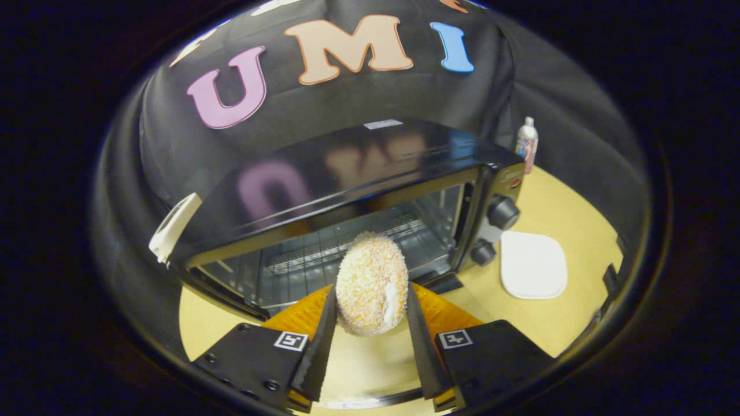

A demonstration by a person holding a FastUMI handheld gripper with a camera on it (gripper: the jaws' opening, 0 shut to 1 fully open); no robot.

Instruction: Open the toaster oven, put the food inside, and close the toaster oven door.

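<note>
- Right now the gripper [372, 323] has its jaws pressed against both sides of a round, crumb-coated piece of food [372, 283], which is gripped on edge and lifted above the table [569, 214]
- The food sits directly in front of the toaster oven [347, 190], level with its open mouth and not yet inside
- The toaster oven is black and glossy; its door [300, 315] is folded down toward the gripper, and the orange-tinted door lies just beneath the food and the two fingers [321, 341]
- Inside the toaster oven a wire rack [324, 254] spans the cavity, just beyond the food
- Two dark round knobs [502, 212] sit one above the other on the oven's right front panel
- A white rounded plate [532, 264] lies flat on the yellow table just to the right of the toaster oven, beside the knobs
- A small white bottle [526, 144] stands upright behind the oven's right rear corner
- A white object [173, 226] leans at the oven's left side; what it is cannot be told
</note>
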